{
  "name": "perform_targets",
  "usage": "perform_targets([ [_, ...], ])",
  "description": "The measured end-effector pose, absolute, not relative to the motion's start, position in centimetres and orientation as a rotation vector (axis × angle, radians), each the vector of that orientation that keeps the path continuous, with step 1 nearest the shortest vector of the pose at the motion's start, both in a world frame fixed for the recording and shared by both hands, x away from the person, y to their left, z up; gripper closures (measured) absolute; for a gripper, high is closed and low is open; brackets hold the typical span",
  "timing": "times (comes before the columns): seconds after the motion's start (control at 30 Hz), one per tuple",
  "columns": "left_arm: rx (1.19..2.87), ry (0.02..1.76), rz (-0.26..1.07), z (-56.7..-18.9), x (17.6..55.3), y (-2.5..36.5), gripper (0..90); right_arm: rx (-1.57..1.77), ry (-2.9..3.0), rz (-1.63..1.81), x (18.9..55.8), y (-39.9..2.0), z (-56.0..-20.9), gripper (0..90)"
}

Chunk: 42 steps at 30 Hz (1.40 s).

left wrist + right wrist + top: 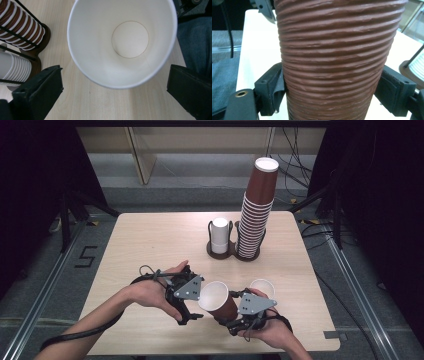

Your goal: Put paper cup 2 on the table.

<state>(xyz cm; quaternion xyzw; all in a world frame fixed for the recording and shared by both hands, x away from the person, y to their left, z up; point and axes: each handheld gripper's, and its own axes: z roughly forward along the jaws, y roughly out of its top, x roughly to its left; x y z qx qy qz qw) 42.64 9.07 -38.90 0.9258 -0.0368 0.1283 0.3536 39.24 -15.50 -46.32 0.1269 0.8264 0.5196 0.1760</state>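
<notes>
The right gripper [235, 316] is clamped on a brown ribbed paper cup with a white inside [218, 301], holding it tilted above the near edge of the light wooden table [150, 240], its mouth turned toward the left gripper [192, 307]. That gripper's jaws stand wide apart and touch nothing, with the cup's rim just ahead of them. Judging by this, the cup has been handed to the right gripper alone, and placing it is yet to come. A second white-lined paper cup [263, 287] stands just behind the right gripper. Farther back, a dark wire rack [222, 251] holds a short stack of white cups [219, 235] and a tall stack of brown ribbed cups [255, 215].

The left gripper view looks straight into the held cup's clean white interior [130, 40]; the right gripper view gives the ridged brown wall [337, 62] pressed between both pads. The high view alone shows the tall stack's height and the second cup.
</notes>
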Motion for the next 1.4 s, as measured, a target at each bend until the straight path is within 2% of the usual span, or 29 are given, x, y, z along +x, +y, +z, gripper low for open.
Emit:
perform_targets([
  [0.07,2.366,-0.059,0.332,-39.4,42.6,9.5,0.0,0.352,2.324,1.477,39.4,-15.8,-46.1,19.0],
  [0.2,2.308,-0.008,0.414,-40.5,42.3,10.2,0.0,0.416,2.287,1.515,39.5,-16.3,-45.8,19.0],
  [0.6,2.11,0.232,0.486,-43.0,42.4,11.8,0.0,0.524,2.147,1.591,40.5,-17.9,-43.8,18.9],
  [0.97,2.041,0.349,0.499,-44.9,42.3,12.9,0.0,0.612,1.981,1.611,41.8,-20.6,-41.4,18.9],
  [1.4,2.004,0.426,0.487,-46.3,42.3,13.2,0.0,0.714,1.864,1.587,41.7,-24.4,-40.6,18.9],
])
